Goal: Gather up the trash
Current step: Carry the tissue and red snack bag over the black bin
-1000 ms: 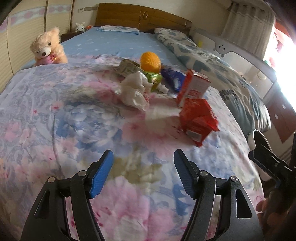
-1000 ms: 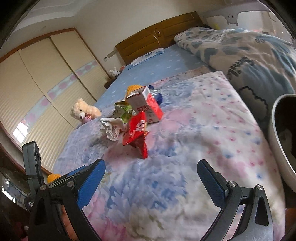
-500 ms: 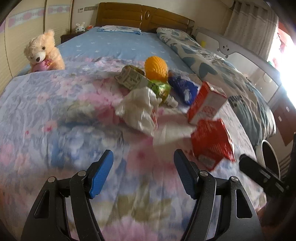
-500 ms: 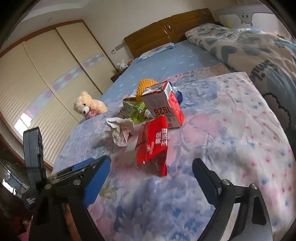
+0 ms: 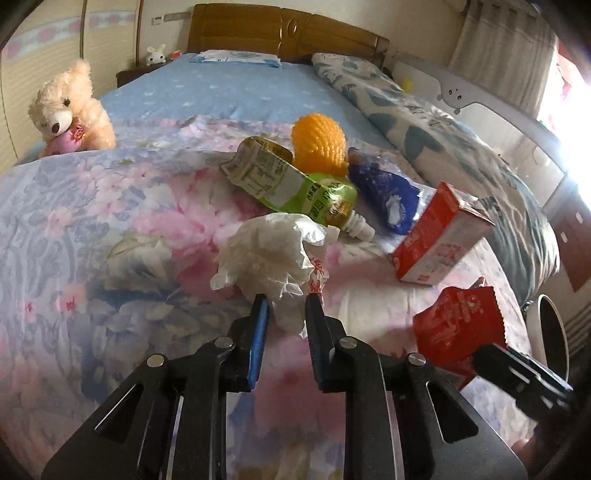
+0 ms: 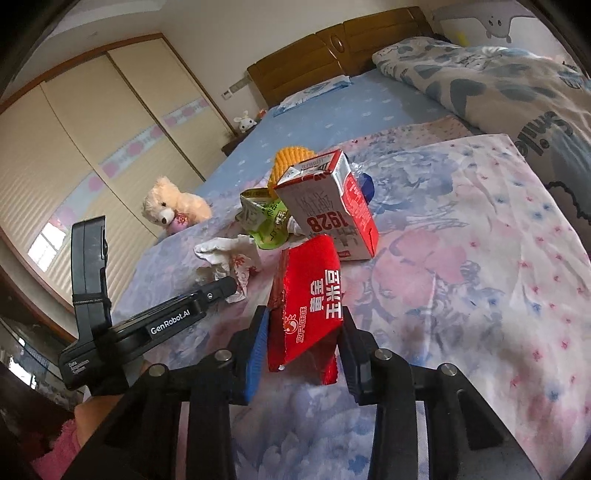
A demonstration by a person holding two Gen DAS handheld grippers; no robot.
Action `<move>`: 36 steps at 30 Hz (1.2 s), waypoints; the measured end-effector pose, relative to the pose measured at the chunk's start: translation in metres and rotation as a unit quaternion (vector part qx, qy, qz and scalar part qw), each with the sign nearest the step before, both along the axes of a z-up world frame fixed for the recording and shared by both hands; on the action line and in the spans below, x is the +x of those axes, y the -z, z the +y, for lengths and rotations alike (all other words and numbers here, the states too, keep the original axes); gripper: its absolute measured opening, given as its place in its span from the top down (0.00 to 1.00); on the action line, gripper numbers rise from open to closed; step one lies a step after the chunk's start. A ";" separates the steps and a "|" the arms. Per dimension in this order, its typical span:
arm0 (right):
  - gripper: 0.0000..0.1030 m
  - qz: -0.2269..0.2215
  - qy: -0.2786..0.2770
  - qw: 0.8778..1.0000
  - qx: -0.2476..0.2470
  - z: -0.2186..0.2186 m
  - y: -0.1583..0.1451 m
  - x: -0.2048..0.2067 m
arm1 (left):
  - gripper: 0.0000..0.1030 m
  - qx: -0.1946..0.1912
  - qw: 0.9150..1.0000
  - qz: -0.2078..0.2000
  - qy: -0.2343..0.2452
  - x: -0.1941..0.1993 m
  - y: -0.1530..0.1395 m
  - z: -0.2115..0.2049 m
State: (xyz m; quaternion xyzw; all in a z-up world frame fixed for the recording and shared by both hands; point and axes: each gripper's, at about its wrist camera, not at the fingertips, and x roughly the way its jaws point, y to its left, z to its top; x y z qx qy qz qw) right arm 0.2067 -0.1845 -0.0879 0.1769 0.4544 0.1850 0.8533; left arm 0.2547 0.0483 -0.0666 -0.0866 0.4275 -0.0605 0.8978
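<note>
On the floral bedspread (image 5: 110,229) lies a heap of litter. My left gripper (image 5: 287,306) is closing, and the lower end of a crumpled white wrapper (image 5: 266,254) fills the gap between its blue pads. In the right wrist view my right gripper (image 6: 304,317) is also closing, with both pads against a red snack bag (image 6: 314,295) that stands tilted on the bed. The same red snack bag (image 5: 458,321) shows at the lower right of the left wrist view. Behind them lie a red milk carton (image 6: 332,206), a green pouch (image 5: 295,181), an orange foam net (image 5: 319,142) and a blue wrapper (image 5: 384,192).
A teddy bear (image 5: 70,110) sits at the bed's far left edge. A rolled blue-patterned quilt (image 5: 443,147) runs along the right side. A white bin (image 5: 550,332) stands on the floor past the bed's right edge. The wooden headboard (image 5: 288,29) is at the back.
Both grippers moved forward over the bed into the litter. Both stood wide open before; the left now pinches the white wrapper and the right pinches the red snack bag.
</note>
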 end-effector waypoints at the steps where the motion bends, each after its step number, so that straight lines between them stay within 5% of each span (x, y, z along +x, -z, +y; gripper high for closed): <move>1: 0.65 -0.001 0.002 1.000 0.002 -0.002 -0.001 -0.003 | 0.83 -0.003 1.000 -0.001 0.001 -0.005 -0.001 0.000; 15: 0.65 -0.022 0.020 1.000 0.007 -0.042 -0.028 -0.053 | 0.83 -0.029 0.998 -0.018 0.058 -0.080 -0.024 -0.037; 36: 0.65 -0.039 0.101 0.994 0.005 -0.123 -0.050 -0.123 | 0.83 -0.036 0.986 -0.021 0.161 -0.128 -0.037 -0.126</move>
